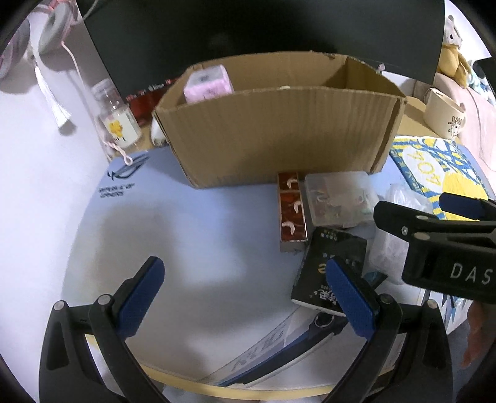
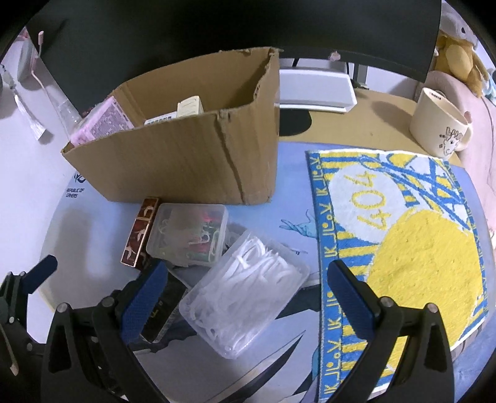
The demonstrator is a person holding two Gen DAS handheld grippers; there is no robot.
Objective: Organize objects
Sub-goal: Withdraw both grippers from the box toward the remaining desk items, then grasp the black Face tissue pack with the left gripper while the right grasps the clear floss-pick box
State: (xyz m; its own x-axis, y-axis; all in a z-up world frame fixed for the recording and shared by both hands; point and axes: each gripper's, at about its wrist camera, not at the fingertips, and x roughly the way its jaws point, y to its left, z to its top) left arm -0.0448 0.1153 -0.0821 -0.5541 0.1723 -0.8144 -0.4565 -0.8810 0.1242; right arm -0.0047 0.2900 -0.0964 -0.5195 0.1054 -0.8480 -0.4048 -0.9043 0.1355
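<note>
A brown cardboard box (image 1: 272,130) stands at the back of the desk mat; it also shows in the right wrist view (image 2: 186,155), with a pink packet (image 2: 102,125) and cream items inside. In front lie a red patterned box (image 1: 291,210), a clear box of clips (image 2: 189,235), a black box (image 1: 331,266) and a clear box of white floss picks (image 2: 248,294). My left gripper (image 1: 245,297) is open and empty over the mat, left of the black box. My right gripper (image 2: 248,297) is open, its jaws either side of the floss box.
A yellow and blue towel (image 2: 412,245) lies right of the boxes. A cream mug (image 2: 440,127) stands at the back right. A small glass bottle (image 1: 116,117) stands left of the cardboard box. A dark monitor (image 1: 263,28) rises behind.
</note>
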